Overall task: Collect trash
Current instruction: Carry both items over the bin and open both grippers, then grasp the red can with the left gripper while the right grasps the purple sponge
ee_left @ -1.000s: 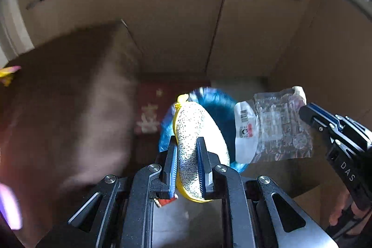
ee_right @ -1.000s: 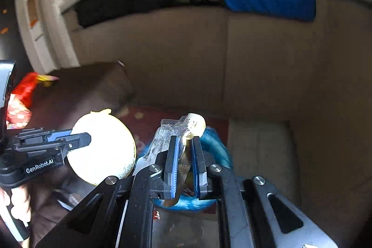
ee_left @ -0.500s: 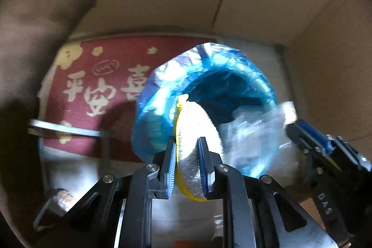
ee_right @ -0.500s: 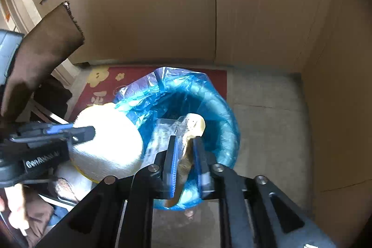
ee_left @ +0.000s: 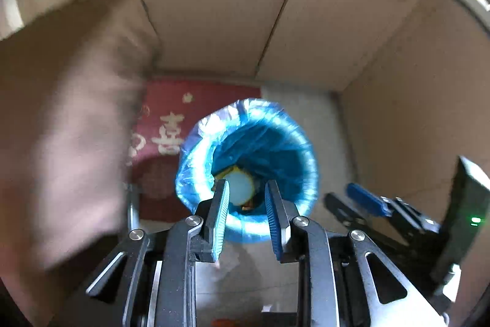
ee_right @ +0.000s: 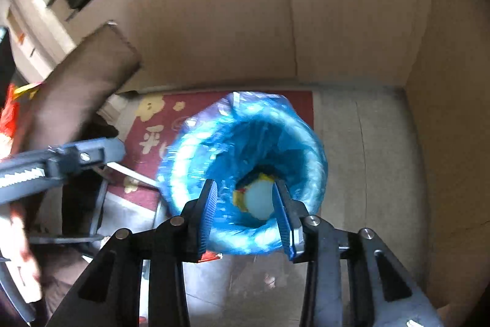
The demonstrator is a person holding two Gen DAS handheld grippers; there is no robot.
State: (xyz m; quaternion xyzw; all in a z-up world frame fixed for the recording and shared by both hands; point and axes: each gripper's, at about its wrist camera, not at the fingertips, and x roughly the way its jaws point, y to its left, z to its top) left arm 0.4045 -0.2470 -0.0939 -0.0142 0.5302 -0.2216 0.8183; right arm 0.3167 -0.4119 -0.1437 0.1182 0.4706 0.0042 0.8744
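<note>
A bin lined with a blue plastic bag stands on the floor, seen from above; it also shows in the right wrist view. A pale round pad with a yellow rim lies inside it, also in the right wrist view. My left gripper is open and empty above the bin's near rim. My right gripper is open and empty above the bin too. The right gripper shows at the right of the left wrist view, and the left gripper at the left of the right wrist view.
Cardboard walls enclose the bin at the back and right. A red mat with white characters lies on the floor beside the bin. A brown cushion rises on the left. Metal chair legs stand at the lower left.
Both grippers have opened. The yellow-rimmed pad left my left gripper and the clear plastic wrapper left my right gripper; the pad now lies in the bin. The views have pulled back from the bin.
</note>
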